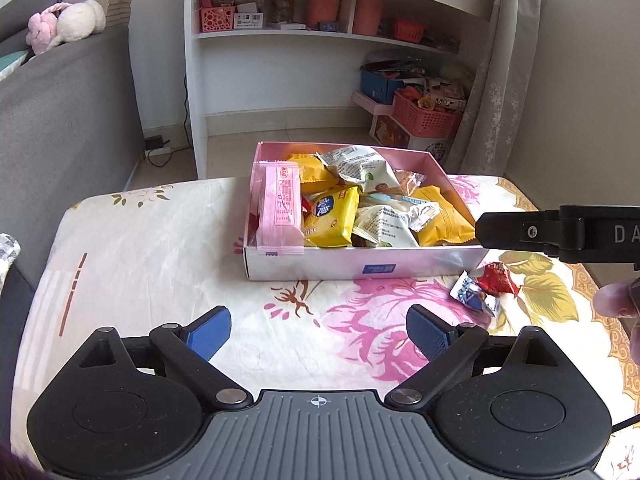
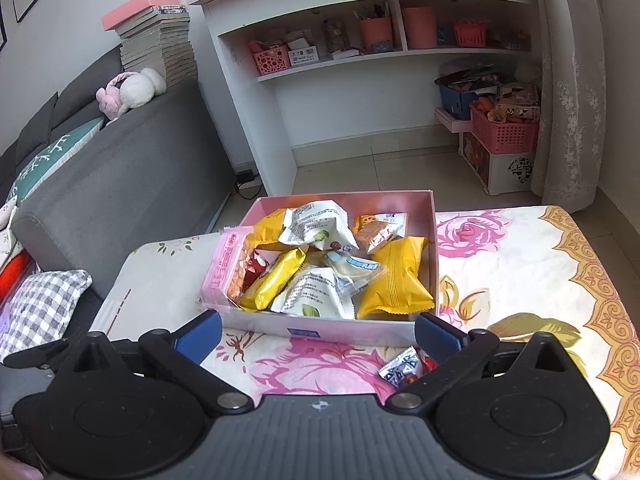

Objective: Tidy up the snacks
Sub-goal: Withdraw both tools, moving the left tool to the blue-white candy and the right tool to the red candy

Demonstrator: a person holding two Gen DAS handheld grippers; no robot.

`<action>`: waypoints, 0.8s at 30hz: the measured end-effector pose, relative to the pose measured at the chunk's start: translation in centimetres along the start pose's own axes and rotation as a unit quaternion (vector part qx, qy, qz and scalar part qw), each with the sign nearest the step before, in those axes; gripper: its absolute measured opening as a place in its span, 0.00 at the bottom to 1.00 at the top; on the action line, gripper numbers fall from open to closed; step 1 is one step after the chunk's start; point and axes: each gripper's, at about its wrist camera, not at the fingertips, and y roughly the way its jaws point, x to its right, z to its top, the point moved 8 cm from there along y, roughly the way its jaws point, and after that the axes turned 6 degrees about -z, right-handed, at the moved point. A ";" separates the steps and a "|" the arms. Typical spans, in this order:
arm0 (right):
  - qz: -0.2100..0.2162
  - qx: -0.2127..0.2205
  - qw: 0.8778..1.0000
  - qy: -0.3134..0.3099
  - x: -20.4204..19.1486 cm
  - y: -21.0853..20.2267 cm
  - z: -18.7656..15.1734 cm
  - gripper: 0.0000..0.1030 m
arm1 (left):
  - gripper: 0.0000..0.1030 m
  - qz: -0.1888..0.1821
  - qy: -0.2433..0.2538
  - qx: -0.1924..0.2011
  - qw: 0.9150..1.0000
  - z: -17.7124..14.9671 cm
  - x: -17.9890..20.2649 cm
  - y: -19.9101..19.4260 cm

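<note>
Both tongs are standing wide and gripping nothing: the left gripper (image 1: 318,334) and the right gripper (image 2: 318,334) are each hovering over the near part of the flowered table (image 1: 160,248), blue pads well apart with only tablecloth between them. No earlier picture is given, so only this state is reported.

The pink box (image 1: 360,268) is sitting toward the far edge of the table, crowded with packets. A pink wafer packet (image 1: 278,208) is leaning on the box's left wall, its lower end overhanging the near rim. A yellow packet (image 2: 398,280) is filling the near right corner of the box. Two small sweets are lying outside on the cloth, just beside the box's near right corner: a blue-and-white candy (image 1: 474,294) and a red candy (image 1: 498,280), touching or nearly so.

Judged risks:
- The two sweets are lying so close that a wide pinch is likely to catch both, or to flick one toward the table's right edge.
- In the right wrist view one finger is partly covering the sweets, so aiming there is uncertain.
- The box is heaped; adding more is liable to tip the pink wafer packet out over the rim.
- A finger of the right gripper is crossing the left wrist view near the box's right wall, so the tools risk colliding.
</note>
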 end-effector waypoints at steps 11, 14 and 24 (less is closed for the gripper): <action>-0.023 -0.014 1.000 0.010 2.8 0.5 -3.8 0.94 | 0.98 0.003 0.005 -0.031 0.999 -2.8 1.2 0.8; -0.033 -0.007 0.999 -0.011 3.2 0.3 -3.9 0.94 | 0.98 0.001 -0.006 -0.044 0.999 -3.1 1.1 1.4; -0.043 -0.019 0.999 -0.024 4.5 1.2 -4.4 0.94 | 0.98 -0.005 -0.005 -0.051 0.999 -3.0 2.2 3.2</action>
